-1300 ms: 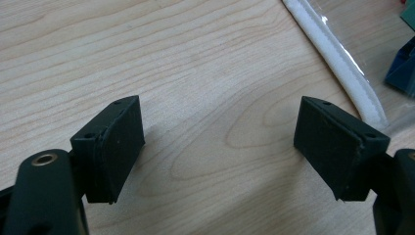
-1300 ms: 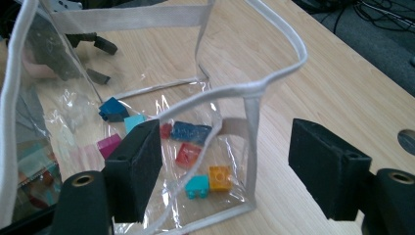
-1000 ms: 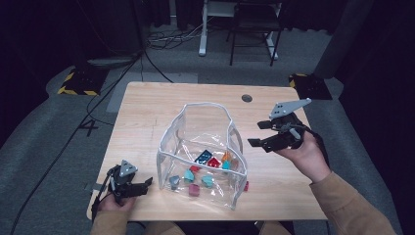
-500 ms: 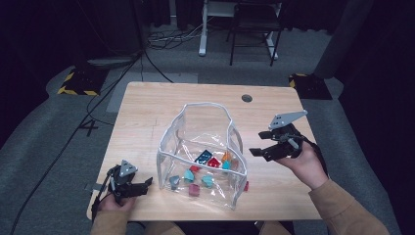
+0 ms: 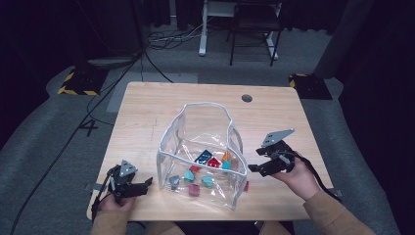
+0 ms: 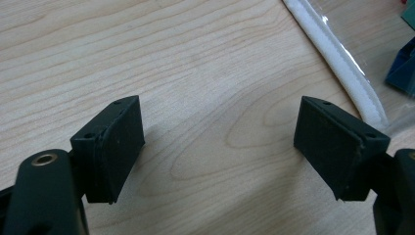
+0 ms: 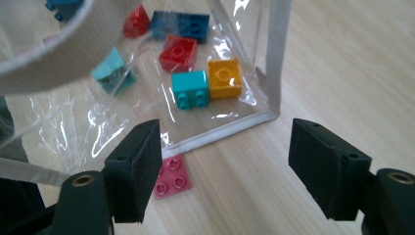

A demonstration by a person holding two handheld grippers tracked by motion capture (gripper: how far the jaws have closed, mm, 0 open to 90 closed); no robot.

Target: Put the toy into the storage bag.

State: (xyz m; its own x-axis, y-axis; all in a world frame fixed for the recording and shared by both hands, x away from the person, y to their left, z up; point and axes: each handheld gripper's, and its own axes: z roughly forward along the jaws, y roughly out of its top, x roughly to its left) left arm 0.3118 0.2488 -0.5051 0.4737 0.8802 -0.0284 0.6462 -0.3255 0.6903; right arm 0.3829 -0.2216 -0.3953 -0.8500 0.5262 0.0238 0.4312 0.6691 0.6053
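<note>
Pale wood forms the bench, seen from above with the person's forearms entering at its near edge. At the near left corner the left claw is rested low on the wood, its jaws spread wide and pointed toward the pouch; in the left gripper view nothing but bare wood lies between them, with the pouch's white trim just beyond the right jaw. It is judged to be parked there, ready to steady the pouch if needed.

Near the middle of the near edge a clear plastic pouch with white zipper trim is stood open, mouth upward, so that small pieces can be dropped in. Coloured toy bricks are collected on its floor: red, teal, orange, dark blue and grey.

Just outside the pouch's near right corner, a pink brick lies flat on the wood, touching or nearly touching the trim. Toward the right edge, the right claw is held slightly above the wood, jaws wide apart and empty, aimed at that corner. It is judged to be lined up for picking up the stray pink brick.

Beyond the pouch, a small round grommet is set near the far edge.
</note>
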